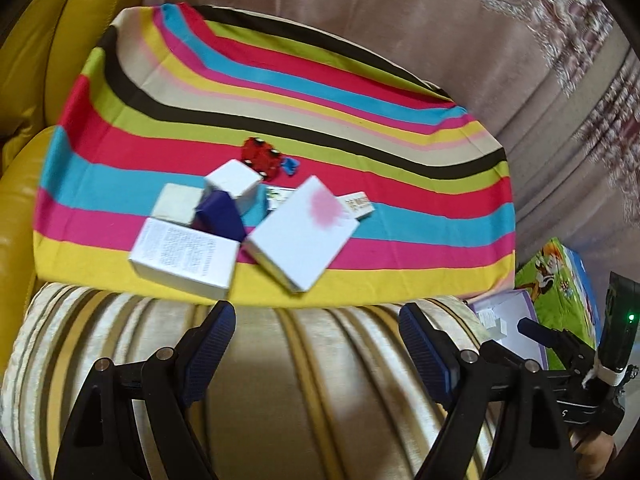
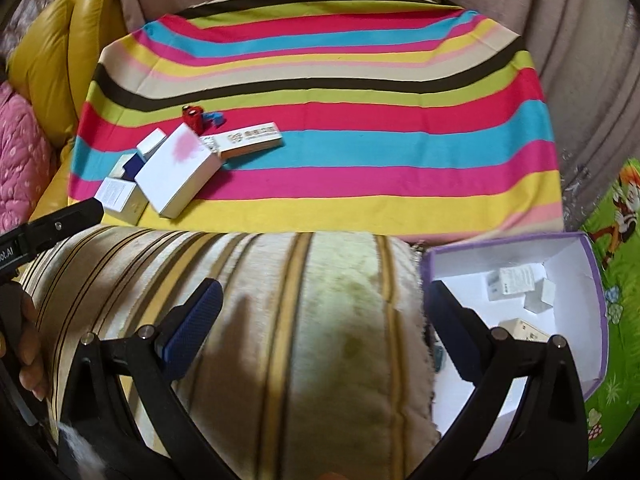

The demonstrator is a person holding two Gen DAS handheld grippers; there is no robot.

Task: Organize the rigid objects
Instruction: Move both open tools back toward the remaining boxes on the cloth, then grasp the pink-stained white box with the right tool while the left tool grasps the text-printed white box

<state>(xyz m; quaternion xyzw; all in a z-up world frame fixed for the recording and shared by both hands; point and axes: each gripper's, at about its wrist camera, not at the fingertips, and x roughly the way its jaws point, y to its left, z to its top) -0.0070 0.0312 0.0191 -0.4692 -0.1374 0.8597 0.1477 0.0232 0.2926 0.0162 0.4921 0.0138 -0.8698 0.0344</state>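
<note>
Boxes (image 1: 240,232) clustered on striped cloth (image 1: 360,120) beyond left tool (image 1: 316,344), both tools wide, empty.

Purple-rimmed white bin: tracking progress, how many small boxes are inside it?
3: a white printed-label box at the far side, a plain white cube beside it, a beige carton nearer. The right gripper may hide more.

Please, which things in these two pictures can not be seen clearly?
- Purple box: right wrist view, near corner hidden by the right gripper.
- Dark blue box: left wrist view, partly covered by white boxes.
- Print on the white box: too blurred to read.
- Red toy: blurred, kind unclear.
</note>
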